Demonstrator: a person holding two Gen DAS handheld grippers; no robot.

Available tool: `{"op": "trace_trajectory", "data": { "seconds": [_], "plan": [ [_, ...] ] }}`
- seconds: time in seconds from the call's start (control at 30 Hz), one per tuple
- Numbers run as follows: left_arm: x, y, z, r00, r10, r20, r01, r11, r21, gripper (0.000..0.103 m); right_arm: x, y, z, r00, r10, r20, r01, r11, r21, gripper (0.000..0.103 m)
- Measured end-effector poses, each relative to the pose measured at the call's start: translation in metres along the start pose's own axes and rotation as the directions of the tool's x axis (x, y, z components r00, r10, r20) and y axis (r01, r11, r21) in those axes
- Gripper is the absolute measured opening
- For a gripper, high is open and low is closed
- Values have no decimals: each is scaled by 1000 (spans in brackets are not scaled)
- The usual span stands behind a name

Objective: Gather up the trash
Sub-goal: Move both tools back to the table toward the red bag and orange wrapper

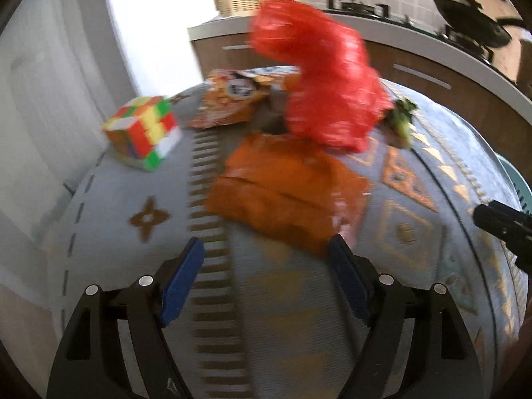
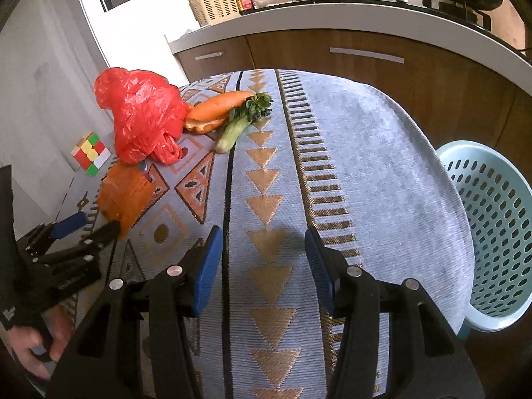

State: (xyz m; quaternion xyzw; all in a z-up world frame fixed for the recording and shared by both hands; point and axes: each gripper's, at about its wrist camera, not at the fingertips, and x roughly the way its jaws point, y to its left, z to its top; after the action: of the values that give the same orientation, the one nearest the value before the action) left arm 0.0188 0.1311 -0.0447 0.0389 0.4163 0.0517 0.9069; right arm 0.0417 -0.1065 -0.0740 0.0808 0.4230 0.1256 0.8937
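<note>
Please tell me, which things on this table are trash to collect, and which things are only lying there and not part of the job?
Belongs to the job:
- red plastic bag, crumpled
- orange wrapper, flat
- printed snack packet
- pale blue basket beside the table, probably for the trash

Probably just lying about:
- puzzle cube
- carrot and leafy green, though they may be scraps

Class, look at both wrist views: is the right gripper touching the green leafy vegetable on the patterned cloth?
Apart. The right wrist view shows the right gripper open over bare cloth, with a clear stretch of cloth between its fingertips and the leafy vegetable farther up the table.
</note>
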Motion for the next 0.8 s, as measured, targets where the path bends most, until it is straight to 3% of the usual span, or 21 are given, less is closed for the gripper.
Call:
{"op": "trace_trajectory", "data": {
  "seconds": [0.1, 0.17, 0.3, 0.4, 0.47, 0.5, 0.67, 0.8],
  "plan": [
    [-1, 27, -3, 999, 44, -8, -44, 998, -51, 73, 1, 2, 0, 1000, -3, -4, 3, 1000, -6, 48],
    [-3, 42, -2, 1000, 24, -12, -25, 995, -92, 73, 0, 3, 0, 1000, -4, -3, 4, 1000, -14, 48],
    [-11, 50, 6, 990, -142, 13, 142, 971, -191, 75, 1, 6, 0, 1000, -10, -3, 10, 1000, -21, 48],
    [-3, 32, 13, 959, -283, -7, 274, 934, -228, 81, 0, 2, -1, 1000, 0, -3, 0, 1000, -6, 48],
    [5, 18, 14, 941, -337, -41, 316, 913, -256, 81, -1, -1, -2, 1000, 11, -4, -11, 1000, 6, 48],
    [7, 11, 17, 945, -325, -36, 305, 916, -260, 87, -1, -2, -2, 1000, 16, -4, -16, 1000, 11, 48],
    [17, -14, 31, 967, -248, -51, 229, 943, -240, 89, -1, -5, -2, 999, 37, -5, -37, 999, 27, 48],
    [28, -34, 40, 988, -141, -61, 131, 980, -152, 90, -1, -5, -2, 999, 38, -5, -38, 999, 26, 49]
  ]
}}
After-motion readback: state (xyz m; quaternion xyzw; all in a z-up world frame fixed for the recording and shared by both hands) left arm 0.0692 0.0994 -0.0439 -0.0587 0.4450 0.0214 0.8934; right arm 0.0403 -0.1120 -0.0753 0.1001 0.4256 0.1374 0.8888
